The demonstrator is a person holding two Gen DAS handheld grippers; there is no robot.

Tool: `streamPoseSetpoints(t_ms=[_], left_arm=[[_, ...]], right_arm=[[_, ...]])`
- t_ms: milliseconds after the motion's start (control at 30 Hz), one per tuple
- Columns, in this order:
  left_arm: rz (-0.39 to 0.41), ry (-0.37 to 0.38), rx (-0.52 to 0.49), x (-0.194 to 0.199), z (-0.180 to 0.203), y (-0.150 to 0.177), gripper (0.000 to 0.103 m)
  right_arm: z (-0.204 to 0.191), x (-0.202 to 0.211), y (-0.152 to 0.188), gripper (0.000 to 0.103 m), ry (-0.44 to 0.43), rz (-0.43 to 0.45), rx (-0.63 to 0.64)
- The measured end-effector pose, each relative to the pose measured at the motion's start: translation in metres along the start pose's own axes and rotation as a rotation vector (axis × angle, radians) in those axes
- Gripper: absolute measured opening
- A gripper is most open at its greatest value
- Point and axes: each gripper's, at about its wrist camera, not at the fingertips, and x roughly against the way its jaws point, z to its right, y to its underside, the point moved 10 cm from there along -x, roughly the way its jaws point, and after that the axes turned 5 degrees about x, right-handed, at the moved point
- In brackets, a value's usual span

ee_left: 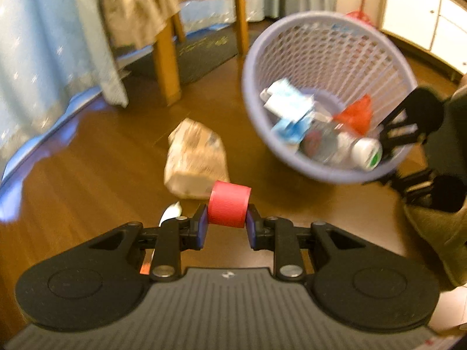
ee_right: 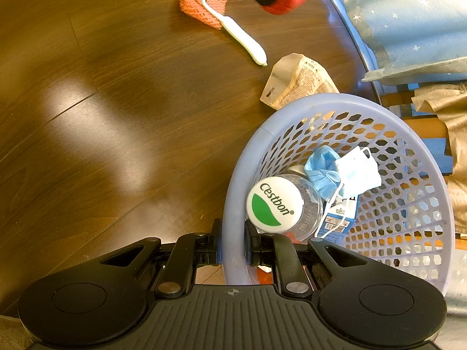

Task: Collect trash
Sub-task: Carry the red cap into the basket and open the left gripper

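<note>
Red cap pinched between the left fingers, short of the basket and liable to squirt out sideways (round, ribbed, gripped only at its edges). Basket rim clamped by the right fingers, tilted; bottle could roll out. Toothbrush, sponge, paper bag left on the floor.

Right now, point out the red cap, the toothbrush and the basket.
red cap (ee_left: 229,205), left wrist view, ribbed side.
toothbrush (ee_right: 233,29), right wrist view, white handle.
basket (ee_right: 294,108), right wrist view, far rim.
</note>
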Motion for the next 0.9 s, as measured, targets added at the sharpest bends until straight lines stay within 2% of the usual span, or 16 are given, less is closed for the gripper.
streamPoseSetpoints(t_ms=[233,433,700,900], left_arm=[[0.085,0.077,-0.080,0.004,0.035,-0.053,0.022],[0.121,0.131,-0.142,-0.002,0.062,-0.092,0.023],[0.141,0.208,-0.190,-0.020,0.095,-0.125,0.023],[0.136,0.248,-0.224,-0.036,0.118,-0.133,0.023]], right_arm=[[0.002,-0.001,-0.002,0.011,-0.001,0.002,-0.003],[0.003,-0.001,-0.002,0.011,-0.003,0.004,-0.010],[0.005,-0.002,-0.002,0.010,-0.006,0.010,-0.018],[0.005,-0.003,-0.001,0.010,-0.006,0.014,-0.024]])
